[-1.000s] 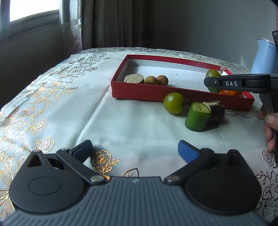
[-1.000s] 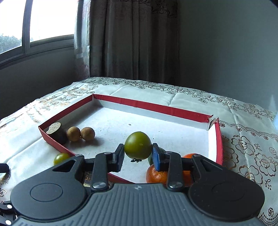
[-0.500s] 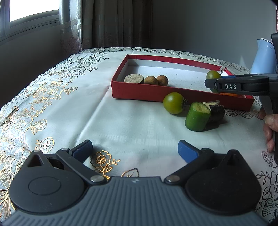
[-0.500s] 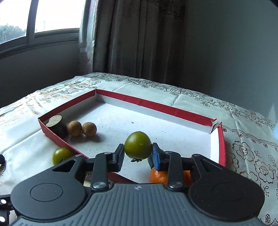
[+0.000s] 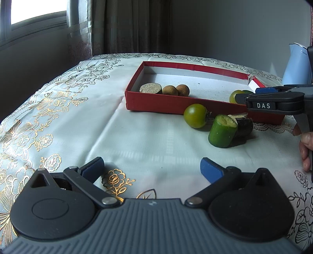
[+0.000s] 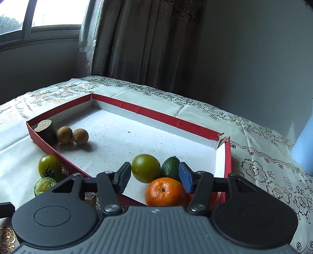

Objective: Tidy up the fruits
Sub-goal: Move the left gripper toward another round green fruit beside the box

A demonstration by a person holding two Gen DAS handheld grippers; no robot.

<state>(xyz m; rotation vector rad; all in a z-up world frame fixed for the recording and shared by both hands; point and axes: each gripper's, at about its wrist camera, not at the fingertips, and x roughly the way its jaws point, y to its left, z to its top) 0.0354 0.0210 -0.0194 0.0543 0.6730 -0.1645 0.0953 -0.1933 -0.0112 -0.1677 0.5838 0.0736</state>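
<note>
Where a second ago the right gripper (image 6: 155, 176) clamped the green tomato (image 6: 145, 168), its fingers now stand apart and the tomato rests on the white floor of the red tray (image 6: 156, 115), near the tray's front right corner. It touches a dark green fruit (image 6: 170, 165) behind and sits just beside a tangerine (image 6: 166, 192) in front. Neither pad clearly touches it.

Far left corner of the tray: a cut brown-skinned piece (image 6: 45, 130) and two longans (image 6: 64, 134) in a row, touching; unchanged from before.

Outside the tray, against its front wall on the tablecloth (image 5: 137, 140): a second green tomato (image 5: 195, 115), a cut cucumber chunk (image 5: 222, 132) standing tilted, and a dark cut piece (image 5: 243, 125) touching the cucumber behind it. Same spots as earlier.

Table carries a white cloth with gold and black flower print. Curtain (image 6: 148, 43) and window (image 6: 39, 13) behind, grey wall to the right, a pale blue kettle (image 5: 297, 64) at the table's far right edge.

Left gripper (image 5: 152, 169) hangs low over the cloth's near edge, fingers wide apart, holding nothing; no change. From its view the right gripper reaches in over the tray's right end, the person's hand (image 5: 306, 148) on the handle.
</note>
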